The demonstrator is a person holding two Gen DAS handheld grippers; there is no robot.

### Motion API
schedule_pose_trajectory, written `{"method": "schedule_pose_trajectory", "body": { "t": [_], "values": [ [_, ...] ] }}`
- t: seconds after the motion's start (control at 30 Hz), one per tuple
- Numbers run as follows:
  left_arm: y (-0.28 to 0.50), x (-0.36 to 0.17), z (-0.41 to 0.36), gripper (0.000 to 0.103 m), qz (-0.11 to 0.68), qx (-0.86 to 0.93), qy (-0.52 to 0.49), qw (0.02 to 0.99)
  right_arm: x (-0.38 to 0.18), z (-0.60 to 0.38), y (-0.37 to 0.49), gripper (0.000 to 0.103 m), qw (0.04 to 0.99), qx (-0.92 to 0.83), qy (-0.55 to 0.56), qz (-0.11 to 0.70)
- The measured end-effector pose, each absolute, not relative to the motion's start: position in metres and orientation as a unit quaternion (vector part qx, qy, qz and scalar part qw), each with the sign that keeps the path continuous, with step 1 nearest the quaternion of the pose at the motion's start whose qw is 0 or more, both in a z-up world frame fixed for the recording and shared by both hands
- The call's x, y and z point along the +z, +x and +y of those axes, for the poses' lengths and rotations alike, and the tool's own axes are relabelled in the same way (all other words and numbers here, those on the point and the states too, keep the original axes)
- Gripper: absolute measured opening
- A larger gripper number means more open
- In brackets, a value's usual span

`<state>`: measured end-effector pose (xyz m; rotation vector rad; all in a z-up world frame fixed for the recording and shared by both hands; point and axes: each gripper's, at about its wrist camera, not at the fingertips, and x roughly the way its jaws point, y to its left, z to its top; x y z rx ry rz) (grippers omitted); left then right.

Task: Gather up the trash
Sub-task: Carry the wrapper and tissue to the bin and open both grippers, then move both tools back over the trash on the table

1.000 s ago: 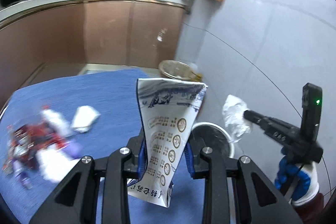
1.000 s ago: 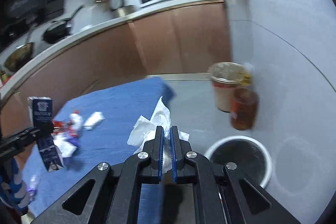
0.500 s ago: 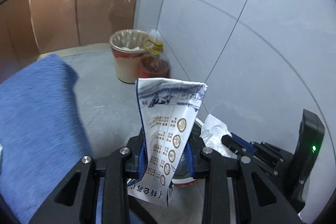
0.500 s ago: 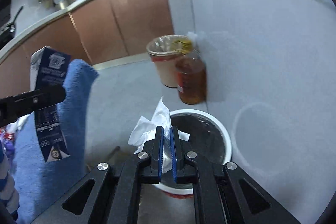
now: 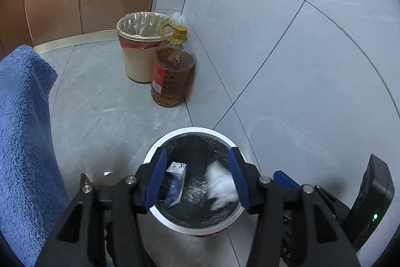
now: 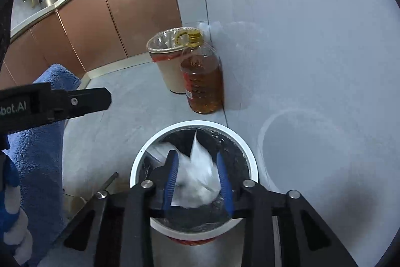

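Both releases confirmed since half a second ago: left gripper (image 5: 197,175) and right gripper (image 6: 197,179) stand open. Carton (image 5: 176,182) and tissue (image 6: 196,177) now inside bin (image 5: 160,144), carton at 9 o'clock.

The left hand-held gripper (image 5: 197,179) is matte black, with angular linkage arms, round silver screw heads at the joints and blue pads lining its fingers (image 5: 157,177). The right hand-held gripper (image 6: 197,179) matches it, and its body shows a small green light in the left wrist view. White lettering ending "bot.AI" marks the left one's side, and a blue-and-white glove (image 6: 11,212) covers the hand behind it.
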<state>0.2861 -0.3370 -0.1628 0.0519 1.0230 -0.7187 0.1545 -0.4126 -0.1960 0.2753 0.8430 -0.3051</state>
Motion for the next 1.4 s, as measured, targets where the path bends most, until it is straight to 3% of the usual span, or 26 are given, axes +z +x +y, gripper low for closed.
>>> {"method": "schedule_pose_trajectory", "body": {
  "t": [0.33, 0.97, 1.4],
  "values": [
    [0.256, -0.115, -0.290, 0.049, 0.427, -0.320, 0.018, 0.846, -0.164, -0.397, 0.150, 0.035, 0.908, -0.132, 0.131, 0.375],
    [0.162, -0.006, -0.110, 0.054, 0.320, -0.224, -0.055, 0.919, -0.022, -0.274, 0.109, 0.042, 0.967, -0.019, 0.050, 0.250],
    [0.084, 0.010, 0.015, 0.054, 0.275, -0.142, -0.105, 0.945, 0.028, -0.200, 0.069, 0.045, 0.978, 0.058, 0.001, 0.201]
  ]
}}
